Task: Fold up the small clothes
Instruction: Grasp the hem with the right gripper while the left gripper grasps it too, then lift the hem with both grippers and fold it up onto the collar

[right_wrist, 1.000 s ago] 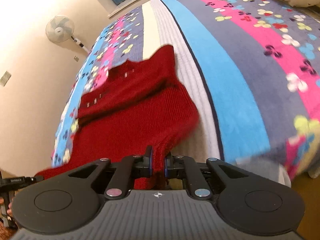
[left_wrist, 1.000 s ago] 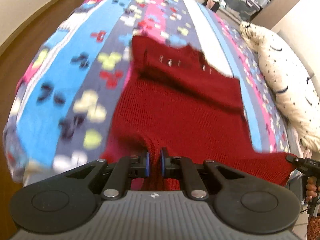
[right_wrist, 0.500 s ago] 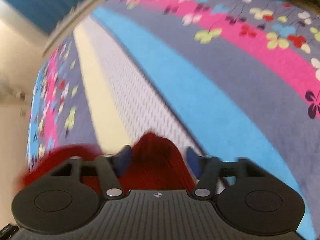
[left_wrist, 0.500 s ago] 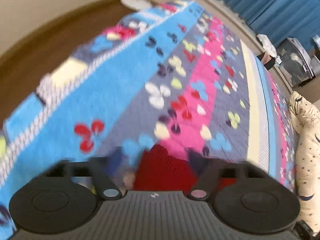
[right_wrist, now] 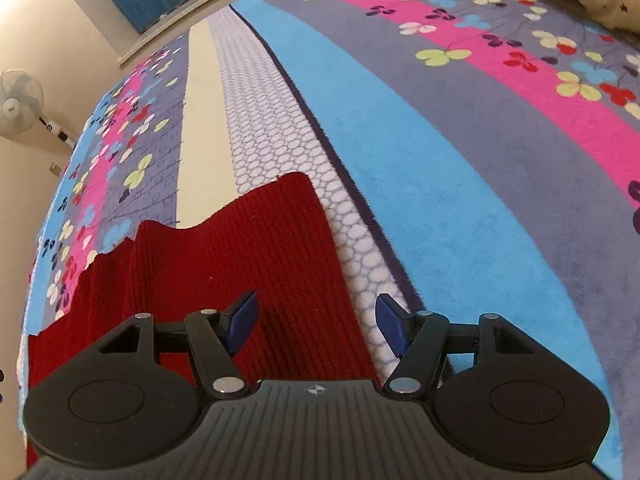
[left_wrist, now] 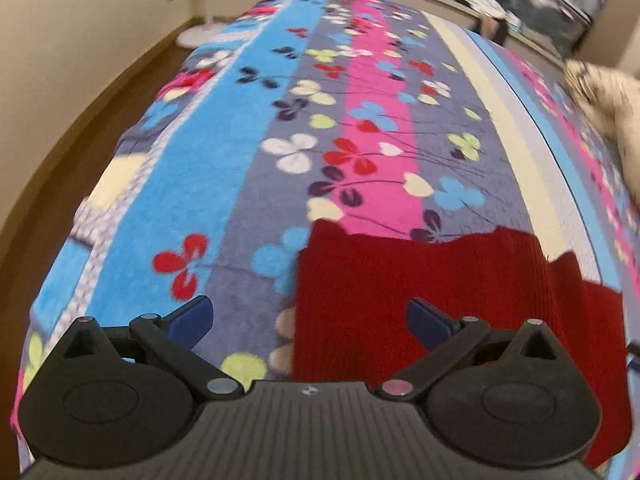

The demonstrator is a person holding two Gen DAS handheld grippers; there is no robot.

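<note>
Lying flat on the bedspread [left_wrist: 248,152], sweater [left_wrist: 420,292] spreading from centre to right in the left wrist view, from left to centre in the right wrist view. Left gripper [left_wrist: 310,320] hanging spread wide over the sweater's left edge; right gripper [right_wrist: 316,322] gaping over its right edge. Pillow [left_wrist: 616,120] resting far right on the bed. Standing fan [right_wrist: 20,100] sitting beyond the bed's left side, against the wall [right_wrist: 40,40].

No text, label, brand or number can be read in either view. The only sign is a small four-pointed diamond emblem [left_wrist: 308,391] moulded on the ribbed housing of the left gripper, and the same emblem [right_wrist: 316,390] on the right gripper's housing.
</note>
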